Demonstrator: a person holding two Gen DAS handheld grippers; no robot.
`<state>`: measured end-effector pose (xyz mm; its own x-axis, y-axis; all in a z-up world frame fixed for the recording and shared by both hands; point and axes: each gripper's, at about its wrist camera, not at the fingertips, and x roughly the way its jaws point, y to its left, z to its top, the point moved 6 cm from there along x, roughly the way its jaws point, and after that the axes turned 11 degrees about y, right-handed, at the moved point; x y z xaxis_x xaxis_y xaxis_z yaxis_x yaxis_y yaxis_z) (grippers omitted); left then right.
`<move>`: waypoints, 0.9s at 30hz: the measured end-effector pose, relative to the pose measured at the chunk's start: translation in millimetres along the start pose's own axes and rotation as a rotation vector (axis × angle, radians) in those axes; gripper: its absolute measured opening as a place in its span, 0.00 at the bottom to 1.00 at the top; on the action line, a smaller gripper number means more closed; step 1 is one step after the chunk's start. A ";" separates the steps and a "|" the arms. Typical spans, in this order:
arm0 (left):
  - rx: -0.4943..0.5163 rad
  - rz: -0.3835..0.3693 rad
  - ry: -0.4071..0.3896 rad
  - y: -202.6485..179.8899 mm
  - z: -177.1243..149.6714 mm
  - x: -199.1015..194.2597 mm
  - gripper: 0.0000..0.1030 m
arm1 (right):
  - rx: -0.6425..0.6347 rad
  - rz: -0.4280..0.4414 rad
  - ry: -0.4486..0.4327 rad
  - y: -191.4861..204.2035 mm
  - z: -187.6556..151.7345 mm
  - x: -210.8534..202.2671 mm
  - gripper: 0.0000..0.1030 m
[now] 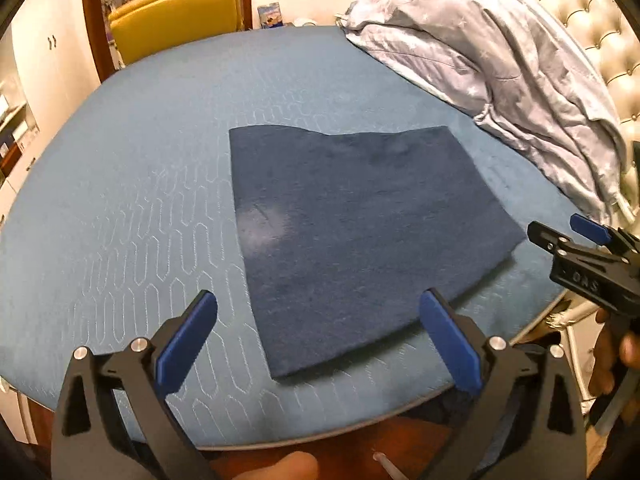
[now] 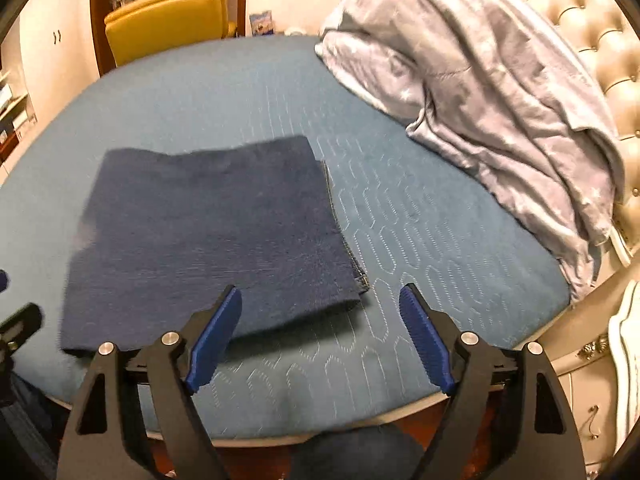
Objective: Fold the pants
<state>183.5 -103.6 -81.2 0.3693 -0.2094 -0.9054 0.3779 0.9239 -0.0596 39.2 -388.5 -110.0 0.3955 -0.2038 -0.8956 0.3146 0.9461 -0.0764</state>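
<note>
Dark navy pants [image 1: 360,232], folded into a flat rectangle, are seen laid on a blue quilted mattress [image 1: 140,200] near its front edge. The left gripper [image 1: 320,336] and right gripper [image 2: 320,332] are held above that edge with blue-padded jaws spread apart, nothing between them. A crumpled grey duvet [image 2: 480,100] is heaped beyond.

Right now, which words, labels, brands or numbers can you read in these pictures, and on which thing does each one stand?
"DNS", as far as it can be read: raised letters on the black body of the right gripper, blurred.
Small blue-and-white package behind the bed: print too small to read.
Folded pants: no label legible.
</note>
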 end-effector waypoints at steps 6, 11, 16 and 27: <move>-0.003 0.035 -0.010 -5.0 2.8 -19.6 0.98 | 0.005 0.002 -0.041 -3.7 -2.3 -34.1 0.76; -0.012 0.020 -0.020 -5.8 4.2 -27.4 0.98 | 0.003 -0.001 -0.048 -4.1 -2.4 -40.4 0.77; -0.017 0.010 -0.024 -6.3 4.5 -30.2 0.98 | 0.003 0.001 -0.048 -3.9 -3.2 -39.8 0.77; 0.006 -0.049 -0.028 -15.9 5.1 -24.6 0.98 | 0.002 0.000 -0.034 -5.3 -4.6 -33.0 0.77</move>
<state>172.8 -114.7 -55.9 0.3733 -0.2635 -0.8895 0.4012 0.9104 -0.1013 20.5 -385.6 -82.1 0.4251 -0.2123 -0.8799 0.3159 0.9458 -0.0756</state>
